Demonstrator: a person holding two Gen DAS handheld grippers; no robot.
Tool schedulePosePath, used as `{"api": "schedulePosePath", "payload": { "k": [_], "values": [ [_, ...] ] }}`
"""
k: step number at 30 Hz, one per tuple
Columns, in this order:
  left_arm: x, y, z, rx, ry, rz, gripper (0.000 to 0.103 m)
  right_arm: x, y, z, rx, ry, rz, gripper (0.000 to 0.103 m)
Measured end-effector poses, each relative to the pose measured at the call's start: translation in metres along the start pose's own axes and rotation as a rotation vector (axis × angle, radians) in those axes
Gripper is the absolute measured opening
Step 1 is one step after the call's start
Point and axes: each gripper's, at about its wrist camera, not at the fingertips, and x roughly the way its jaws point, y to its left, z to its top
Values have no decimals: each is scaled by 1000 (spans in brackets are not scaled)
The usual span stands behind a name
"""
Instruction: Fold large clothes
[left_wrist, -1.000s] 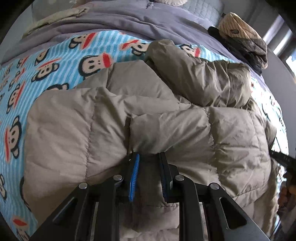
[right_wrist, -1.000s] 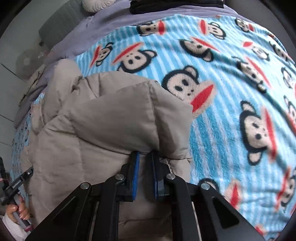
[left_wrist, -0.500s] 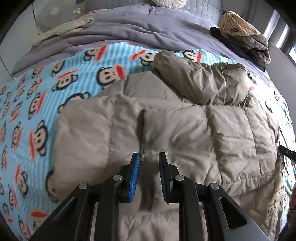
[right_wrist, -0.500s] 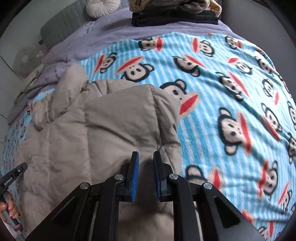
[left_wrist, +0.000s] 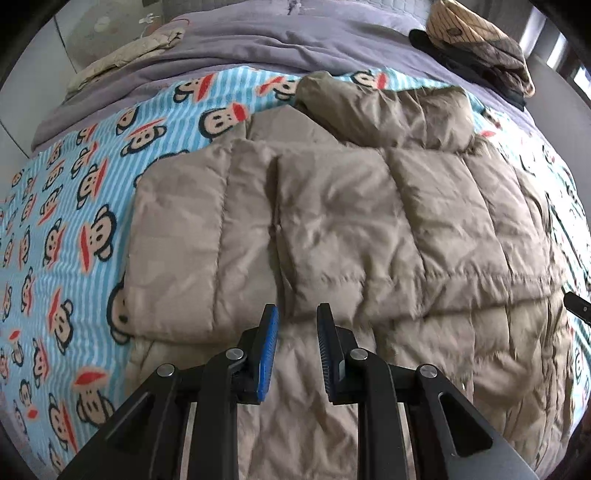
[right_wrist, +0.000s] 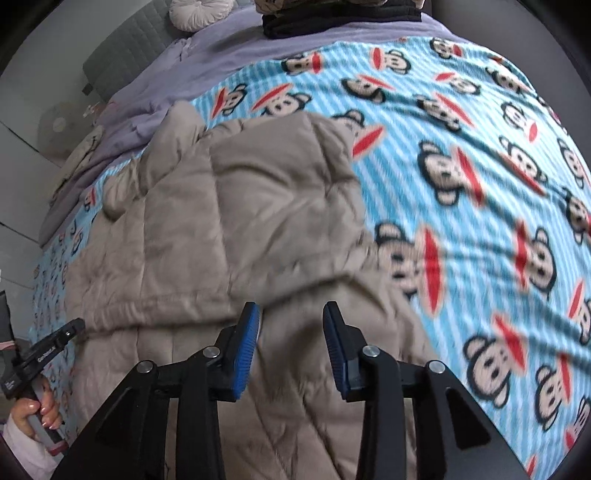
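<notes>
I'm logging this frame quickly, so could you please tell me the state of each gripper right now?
Left gripper: open, holding nothing, above the tan puffer jacket.
Right gripper: open, holding nothing, above the same jacket.

Both grippers are now standing clear of the down coat (left_wrist: 369, 229), where one second ago each was clamped on a fold of it. The left gripper (left_wrist: 297, 321) is showing an open gap between its pads with no fabric in it, and it is hanging back above the coat's near part. The right gripper (right_wrist: 291, 321) is opening wider than half a second ago, also empty. The folded-over layer of the coat is lying flat, no longer lifted. More of the monkey-print blanket (right_wrist: 461, 184) is coming into view toward the bed's head edge in both wrist views.
</notes>
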Motion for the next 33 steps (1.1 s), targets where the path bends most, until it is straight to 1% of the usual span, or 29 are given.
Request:
{"api": "schedulePosePath", "payload": {
  "k": [6,10,13,19,20,21,22,23,27,30,31,32,33],
  "values": [
    [-6,-11,-12,-7,17,11,23,-3,-6,-13,2,34,15,40],
    [-11,-19,-16,-10,21,9,23,-12,-8,-13,0,29,26,41],
    [-13,-25,-17,-10,25,3,23,-17,-7,-13,-8,21,32,45],
    [-19,-34,-20,-7,16,0,24,-22,-4,-13,-18,23,59,46],
    [-22,-35,-21,-7,13,4,53,-22,-3,-14,-17,24,64,46],
    [-24,-35,-22,-15,8,20,101,-23,-3,-14,-18,24,69,46],
    [-29,-35,-23,-25,-19,42,102,-24,-3,-14,-20,24,73,46],
    [-35,-36,-25,-21,-39,48,102,-25,-3,-15,-21,25,77,46],
    [-39,-39,-30,-29,-25,50,102,-28,-3,-17,-21,26,91,46],
    [-44,-40,-37,-43,-17,74,102,-30,-5,-18,-22,34,97,47],
    [-45,-40,-38,-52,-14,78,102,-31,-5,-19,-25,36,101,51],
    [-48,-39,-41,-65,-10,78,102,-33,-5,-20,-29,36,106,58],
    [-51,-39,-44,-80,-7,75,102,-35,-6,-21,-33,33,112,63]
  ]
}}
